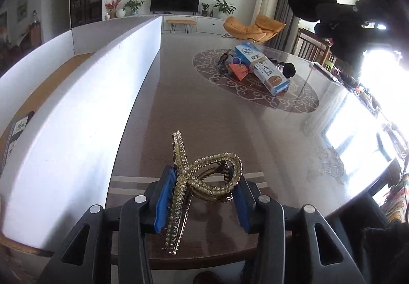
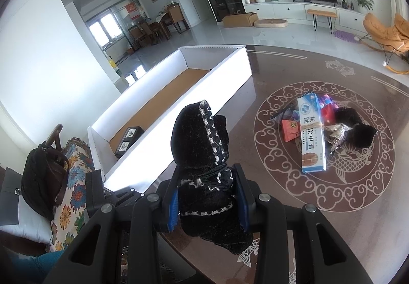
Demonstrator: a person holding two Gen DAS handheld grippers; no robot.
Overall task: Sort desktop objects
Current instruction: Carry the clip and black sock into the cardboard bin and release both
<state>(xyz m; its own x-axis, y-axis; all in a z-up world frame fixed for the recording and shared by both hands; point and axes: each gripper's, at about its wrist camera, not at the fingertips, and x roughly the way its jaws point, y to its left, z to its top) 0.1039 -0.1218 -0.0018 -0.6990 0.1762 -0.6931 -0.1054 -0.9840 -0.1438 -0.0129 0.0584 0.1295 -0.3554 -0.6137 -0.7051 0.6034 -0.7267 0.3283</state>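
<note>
A gold hair claw point(image 1: 204, 176) set with pearls sits between the blue pads of my left gripper point(image 1: 204, 181), which is shut on it just above the brown table point(image 1: 204, 110). My right gripper point(image 2: 207, 181) is shut on a black velvet hair piece point(image 2: 204, 146) with white stitched trim. In the left wrist view that black piece point(image 1: 314, 2) hangs at the upper right. A pile lies on the table's round ornament: a blue-and-white box point(image 2: 313, 135), an orange packet point(image 2: 290, 130) and a black fuzzy item point(image 2: 358, 128).
A long white tray point(image 2: 179, 94) with a cork floor stands along the table's left side, with a small black box point(image 2: 129, 139) inside. Its white wall point(image 1: 89, 110) runs left of my left gripper. A floral-cushioned chair with a black bag point(image 2: 43, 181) stands beyond the table edge.
</note>
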